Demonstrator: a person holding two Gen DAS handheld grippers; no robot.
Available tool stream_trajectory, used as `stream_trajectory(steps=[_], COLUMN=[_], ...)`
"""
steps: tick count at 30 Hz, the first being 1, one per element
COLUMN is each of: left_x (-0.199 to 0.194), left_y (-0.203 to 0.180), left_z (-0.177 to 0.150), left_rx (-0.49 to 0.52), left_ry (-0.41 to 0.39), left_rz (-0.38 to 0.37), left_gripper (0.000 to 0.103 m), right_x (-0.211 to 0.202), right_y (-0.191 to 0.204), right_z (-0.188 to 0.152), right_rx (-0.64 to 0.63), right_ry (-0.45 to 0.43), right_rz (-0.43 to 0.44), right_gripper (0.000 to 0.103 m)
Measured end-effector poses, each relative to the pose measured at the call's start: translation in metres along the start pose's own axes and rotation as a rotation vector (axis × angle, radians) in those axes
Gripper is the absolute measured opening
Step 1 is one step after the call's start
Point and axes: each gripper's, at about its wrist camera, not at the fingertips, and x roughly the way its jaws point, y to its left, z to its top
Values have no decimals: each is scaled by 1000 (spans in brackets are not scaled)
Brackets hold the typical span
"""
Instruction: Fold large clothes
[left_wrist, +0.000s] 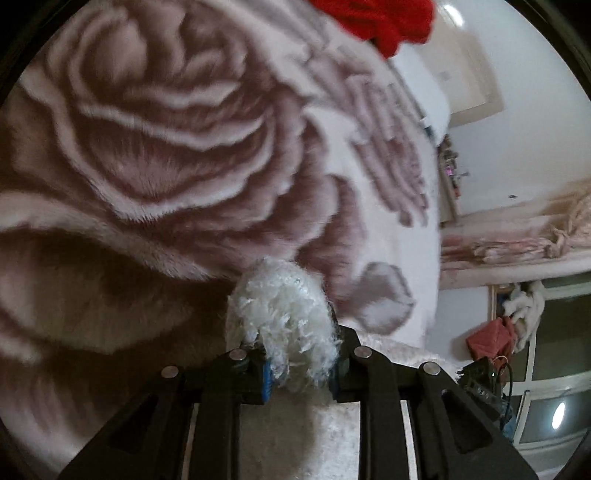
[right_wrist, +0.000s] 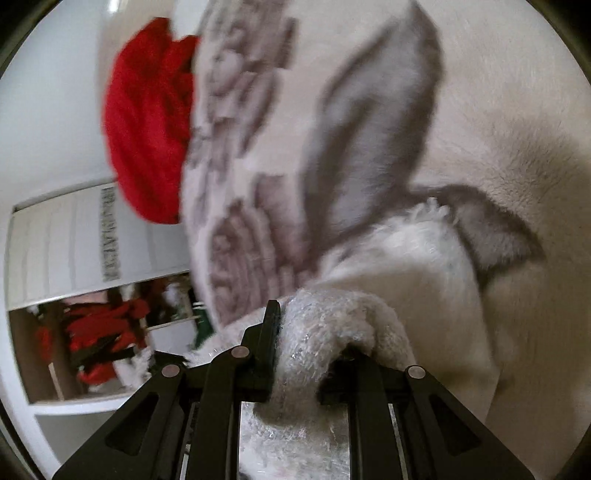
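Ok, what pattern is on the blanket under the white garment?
Large dusty-pink roses on a pale blanket; clearest in the left wrist view.

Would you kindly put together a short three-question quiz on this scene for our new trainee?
1. True or false: the left tool is open and holds nothing.
2. What colour is the bundle of cloth lying at the far edge of the rose-patterned blanket?
3. Multiple choice: what does the right tool grip? A) a fold of the white fluffy garment; B) a wooden hanger; C) a cardboard box.

Key
1. False: it is shut on a tuft of the white fluffy garment.
2. Red.
3. A.
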Motion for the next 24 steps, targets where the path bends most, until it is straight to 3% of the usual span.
stream_trajectory(steps=[4, 7, 8, 9, 10, 11, 12, 15, 18, 21, 24], left_x=[-9, -35, -47, -56, -65, -74, -85, -102, -117, -121, -121], left_y=[-2, -18, -24, -28, -31, -35, -40, -47, -48, -45, -37], left_z=[3, -3, -7, -10, -12, -15, -20, -27, -47, -78, -107], left_rx=[-33, 8, 18, 17, 17, 23, 42, 72, 95, 121, 121], left_ry=[32, 62, 73, 77, 69, 48, 24, -21, -71, -95, -118], left_rz=[-23, -46, -74, -104, -129, -147, -145, -117, -35, 43, 128], left_gripper=[24, 27, 31, 40, 48, 78, 100, 100, 100, 100, 100], right_x=[11, -2, -11, -23, -35, -45, -59, -85, -88, -67, -35], right_y=[-6, 8, 14, 21, 28, 33, 41, 51, 57, 49, 27], right_z=[9, 5, 1, -5, -11, -18, -24, -43, -57, -71, -77], right_rx=[65, 64, 59, 56, 50, 45, 26, -13, -141, -243, -284], right_ry=[11, 74, 85, 86, 76, 64, 33, -4, -3, 68, 157], right_rz=[17, 59, 77, 109, 147, 162, 174, 155, -10, -190, -259], right_gripper=[15, 25, 33, 51, 61, 74, 76, 76, 77, 77, 79])
